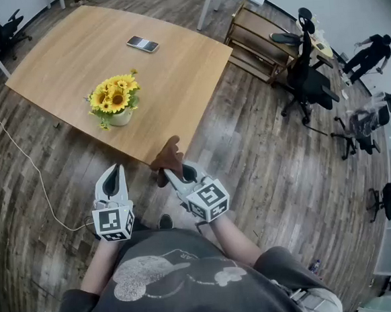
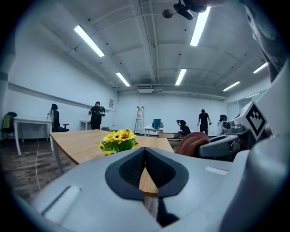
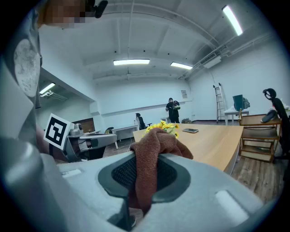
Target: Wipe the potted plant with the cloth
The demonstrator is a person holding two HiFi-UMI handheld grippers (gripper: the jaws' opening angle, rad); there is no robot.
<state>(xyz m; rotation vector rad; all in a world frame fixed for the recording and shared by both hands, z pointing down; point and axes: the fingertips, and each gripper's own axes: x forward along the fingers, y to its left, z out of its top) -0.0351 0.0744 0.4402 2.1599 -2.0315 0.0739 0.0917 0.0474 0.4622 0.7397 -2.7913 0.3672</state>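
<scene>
Potted plant [image 1: 115, 101], yellow blooms in a pale pot, sits towards the near side of the wooden worktop [image 1: 175, 73], with a phone [image 1: 142, 44] lying well beyond it. The person stands just off the worktop's near corner. Up front, the right claw [image 1: 172, 176] is clamped on the brown cloth [image 1: 169, 154], which bunches above its tips. Beside it, the left claw [image 1: 115, 173] is pressed fully together with nothing in it, and both are well short of the plant.
</scene>
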